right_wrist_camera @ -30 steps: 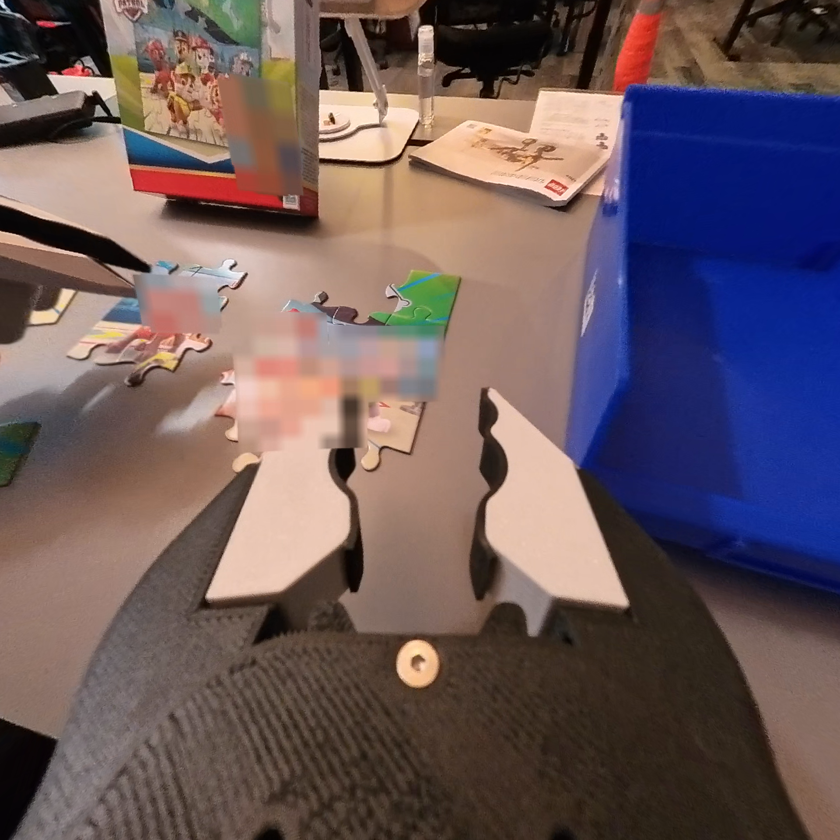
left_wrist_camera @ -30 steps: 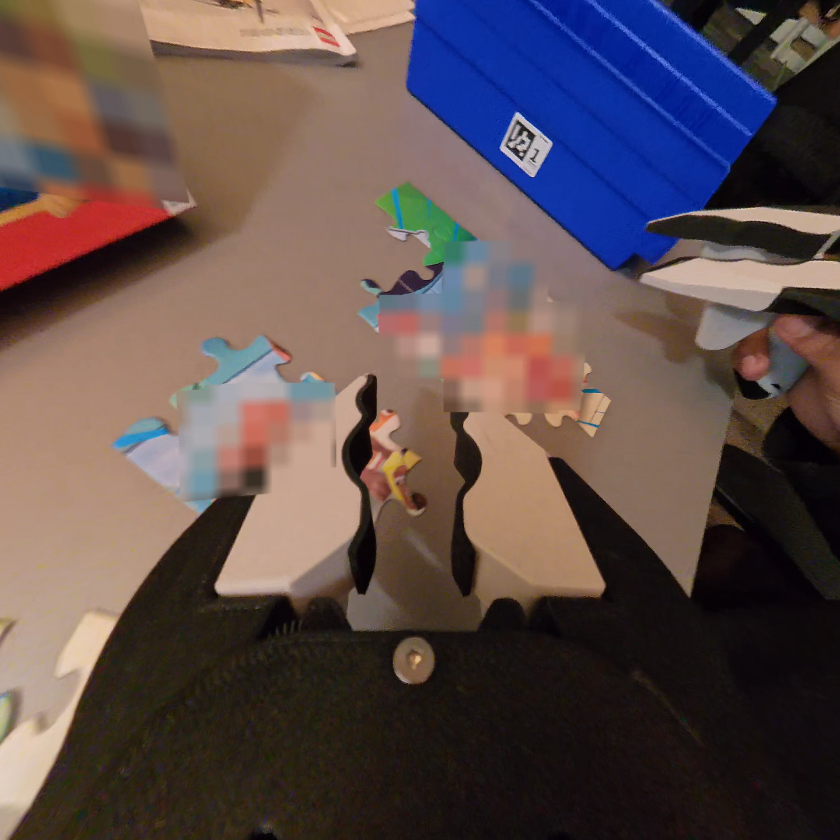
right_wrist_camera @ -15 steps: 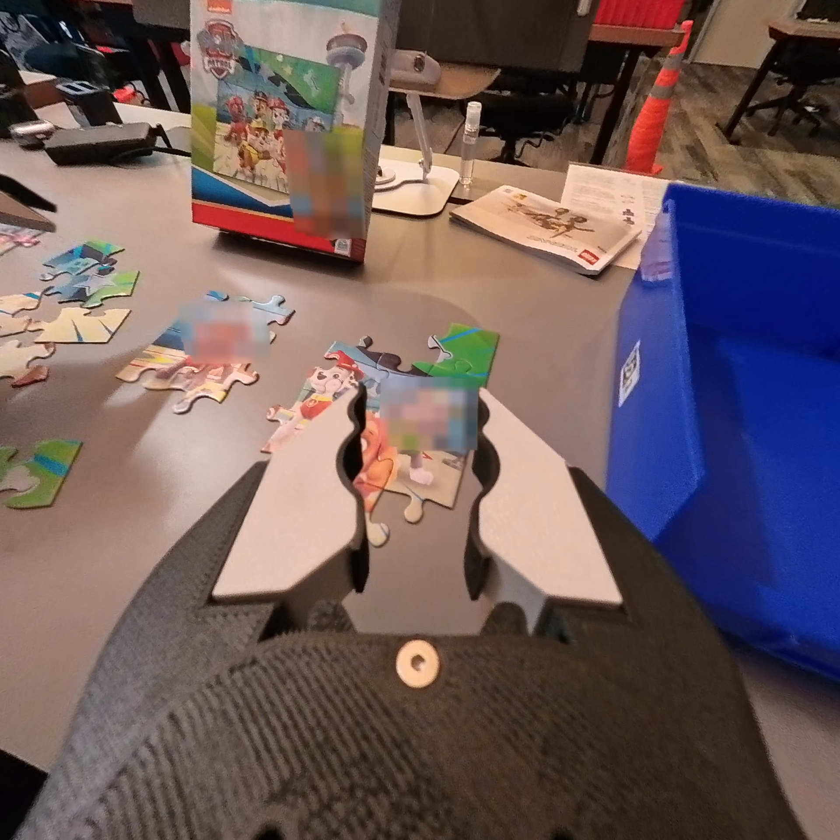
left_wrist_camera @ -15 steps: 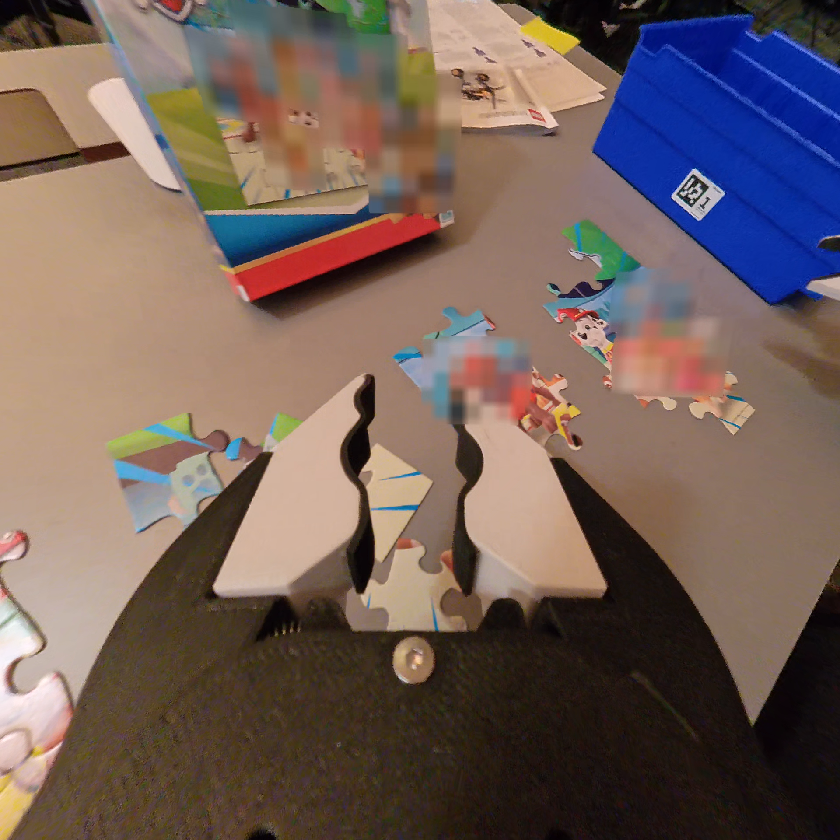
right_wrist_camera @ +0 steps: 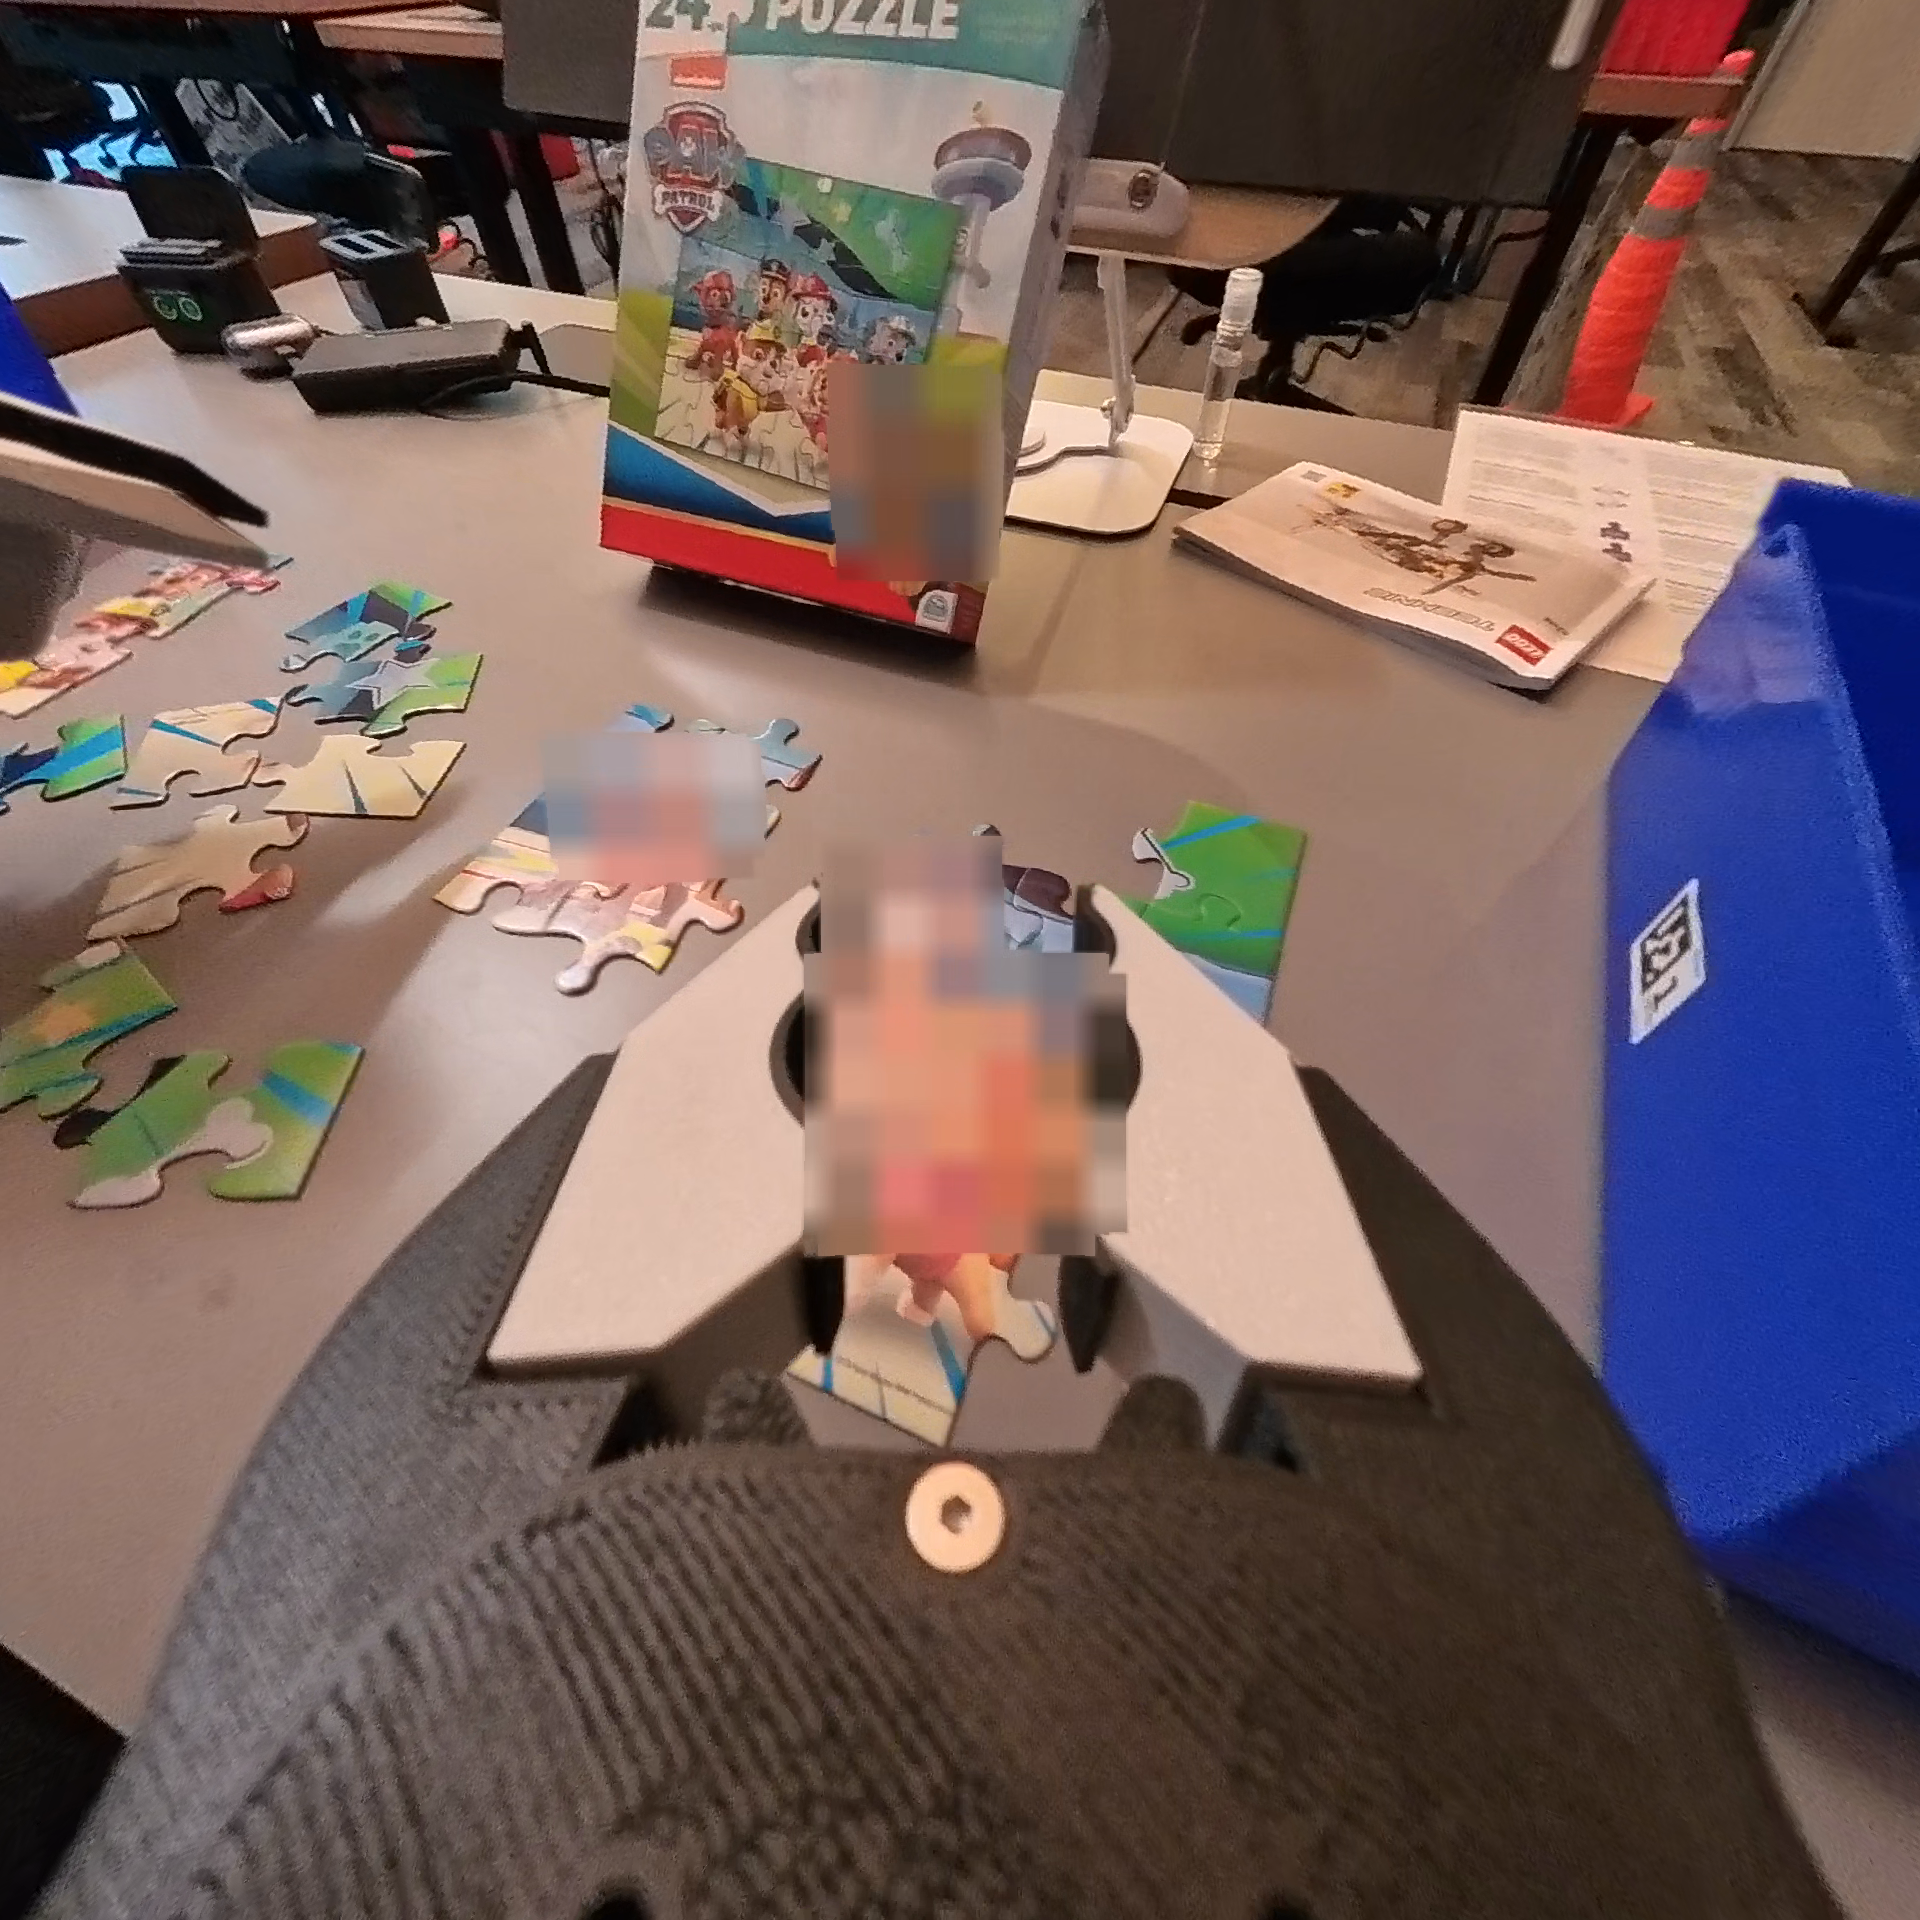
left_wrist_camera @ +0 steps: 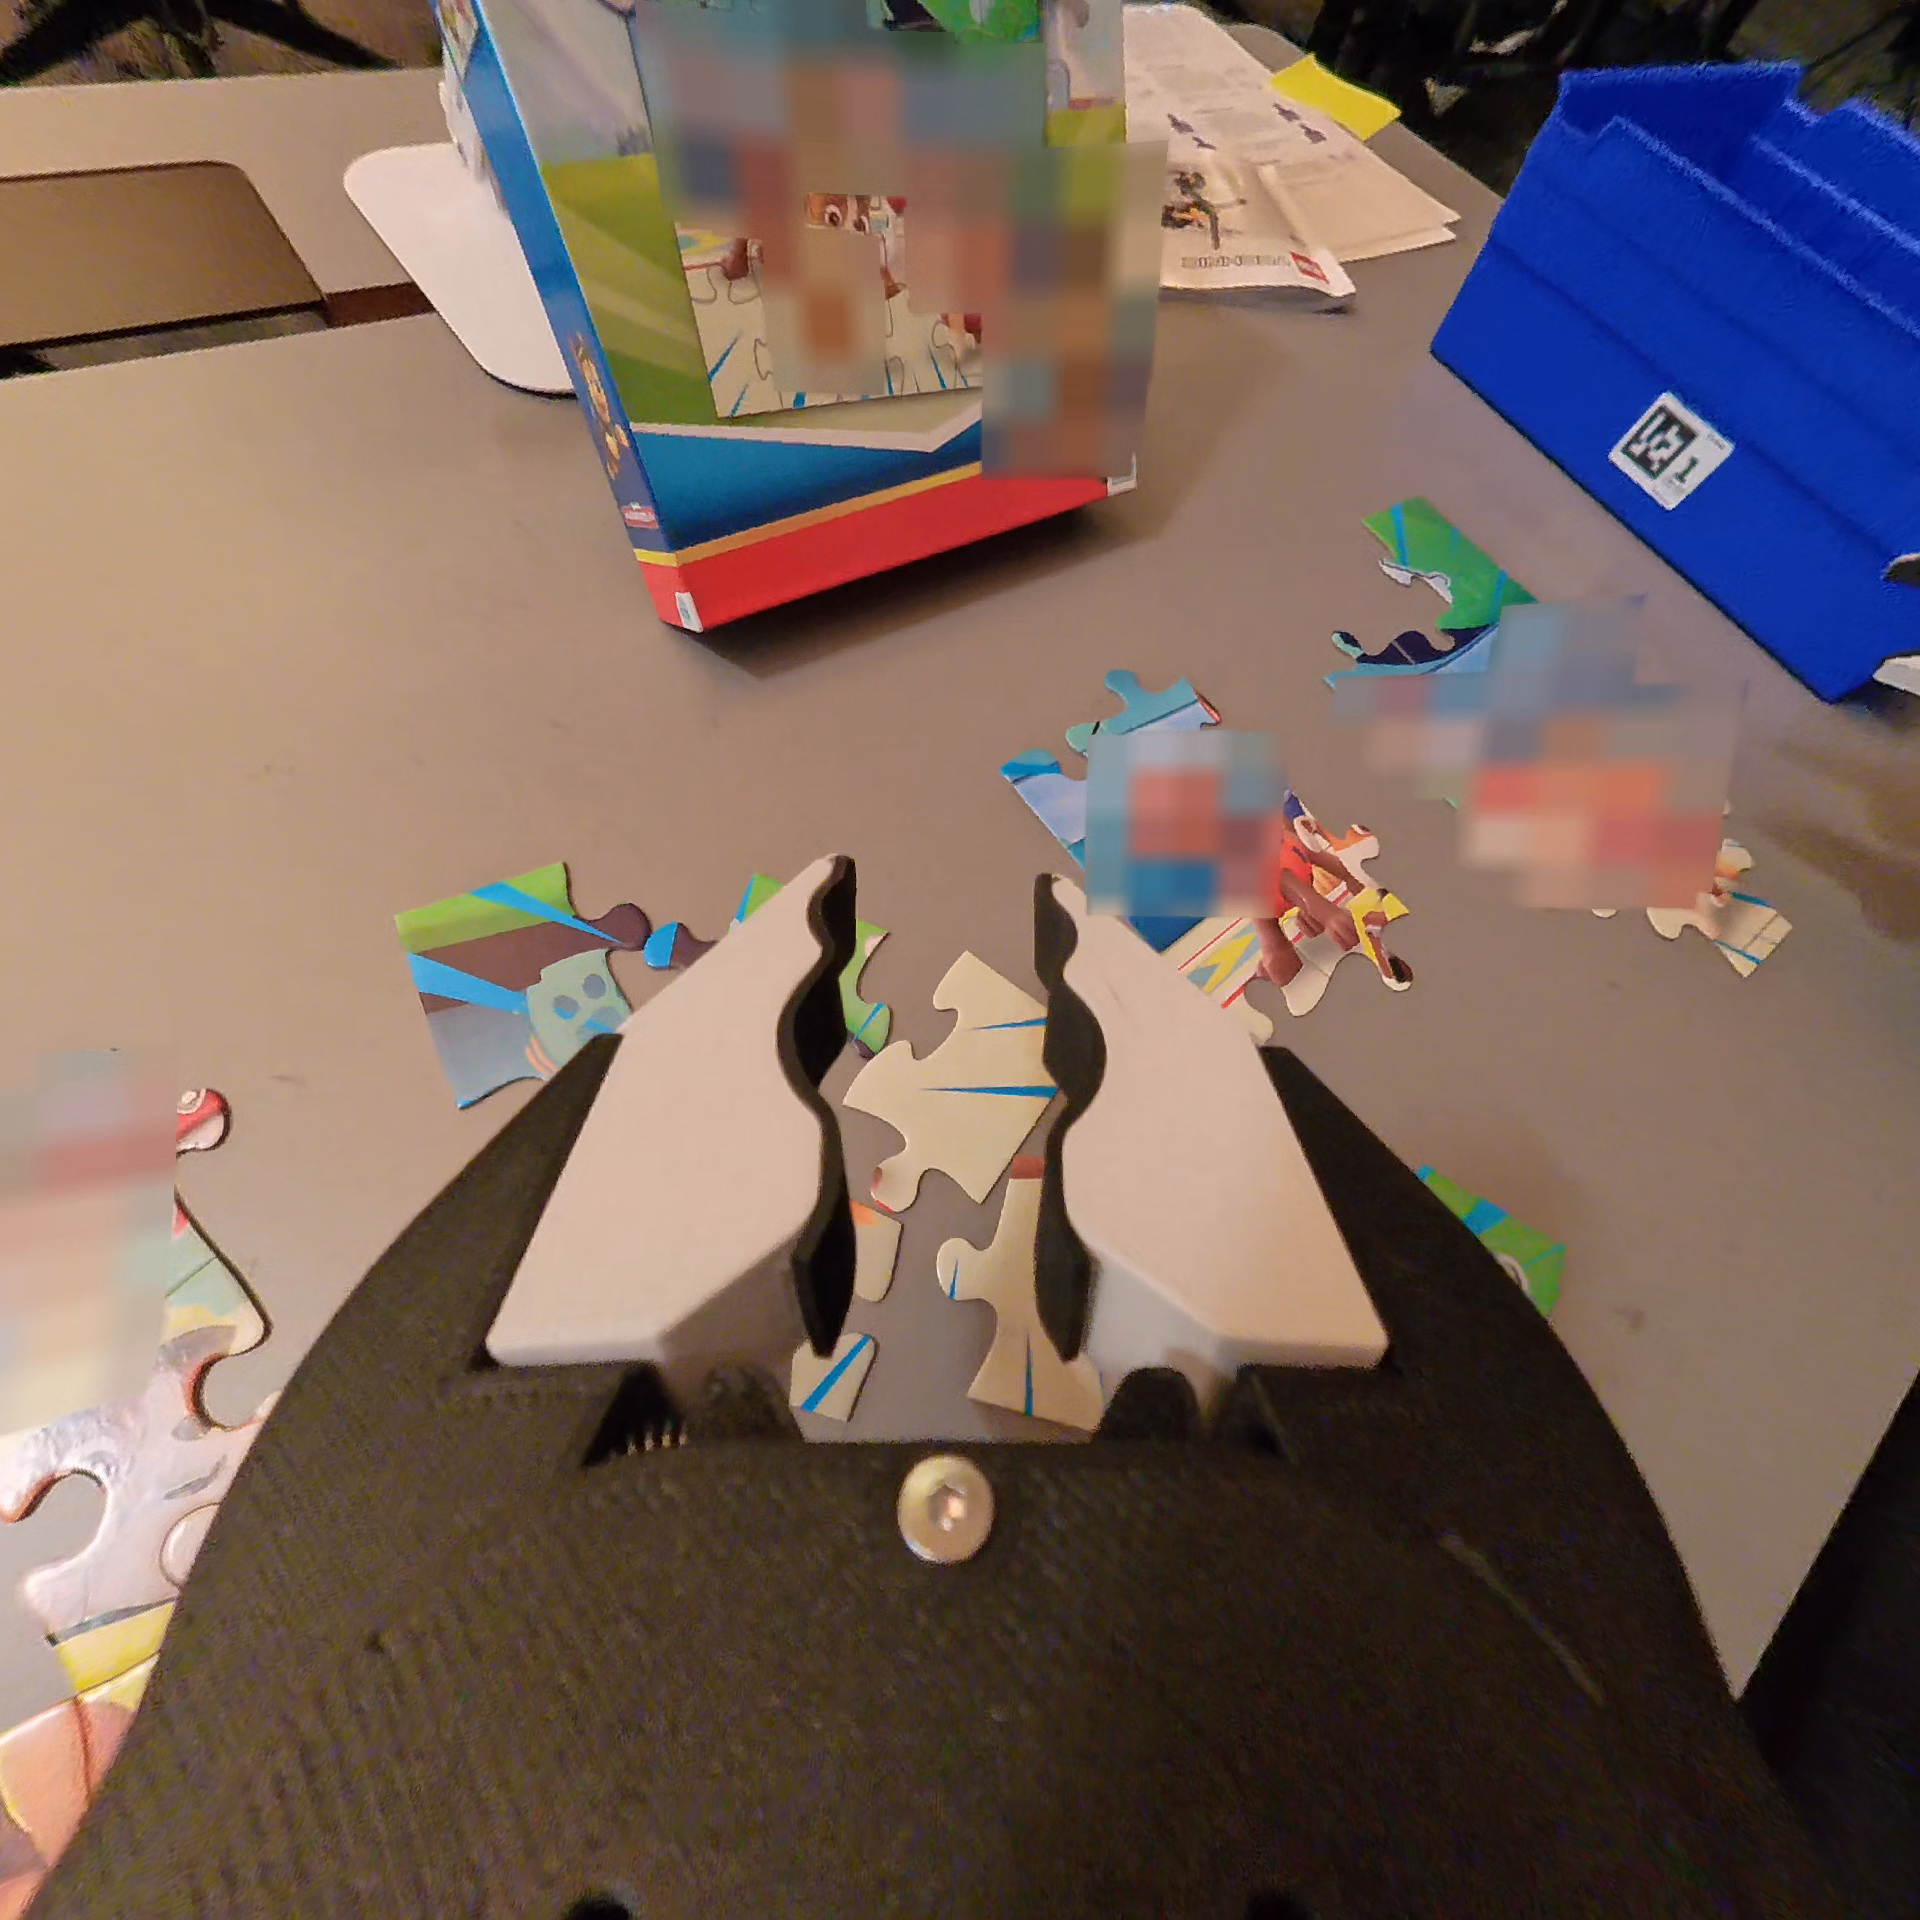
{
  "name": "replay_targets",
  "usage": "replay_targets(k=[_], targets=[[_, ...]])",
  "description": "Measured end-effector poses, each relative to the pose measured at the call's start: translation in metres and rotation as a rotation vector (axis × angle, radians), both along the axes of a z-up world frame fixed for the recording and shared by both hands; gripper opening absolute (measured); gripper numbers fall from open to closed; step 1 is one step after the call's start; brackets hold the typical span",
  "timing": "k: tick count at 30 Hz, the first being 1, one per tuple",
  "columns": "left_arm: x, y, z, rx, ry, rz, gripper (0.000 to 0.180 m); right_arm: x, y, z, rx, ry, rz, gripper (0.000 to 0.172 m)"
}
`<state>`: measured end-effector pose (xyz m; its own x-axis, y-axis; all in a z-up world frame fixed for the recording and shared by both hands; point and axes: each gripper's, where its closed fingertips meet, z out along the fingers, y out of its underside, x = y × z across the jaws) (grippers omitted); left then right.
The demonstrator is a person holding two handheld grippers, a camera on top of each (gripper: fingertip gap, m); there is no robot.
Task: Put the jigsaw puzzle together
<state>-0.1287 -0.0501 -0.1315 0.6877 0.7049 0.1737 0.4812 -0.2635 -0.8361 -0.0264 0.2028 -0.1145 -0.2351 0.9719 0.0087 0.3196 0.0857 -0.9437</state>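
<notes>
Both jaws parted, empty, above puzzle pieces.

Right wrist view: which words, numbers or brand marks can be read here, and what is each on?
I won't quote any writing; here is what carries it.
Puzzle box, upright on the table: large print and a badge logo, legible.
Booklet: a red logo and a printed title.
White sticker on the blue bin: a square code and digits.
Paper sheet: print too small to read.
</notes>
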Motion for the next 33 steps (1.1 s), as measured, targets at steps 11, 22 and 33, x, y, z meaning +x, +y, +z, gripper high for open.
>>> replay_targets(k=[11, 22, 33], targets=[[-0.010, -0.024, 0.001, -0.001, 0.006, 0.035, 0.033, -0.008, -0.021, -0.003, 0.001, -0.016, 0.030, 0.044], [0.010, 0.003, -0.016, 0.022, -0.060, -0.085, 0.050, -0.010, 0.000, 0.000, 0.028, -0.009, -0.035, 0.044], [0.032, 0.058, -0.035, -0.084, -0.070, -0.252, 0.063, -0.002, 0.013, -0.006, 0.001, -0.008, -0.058, 0.044]])
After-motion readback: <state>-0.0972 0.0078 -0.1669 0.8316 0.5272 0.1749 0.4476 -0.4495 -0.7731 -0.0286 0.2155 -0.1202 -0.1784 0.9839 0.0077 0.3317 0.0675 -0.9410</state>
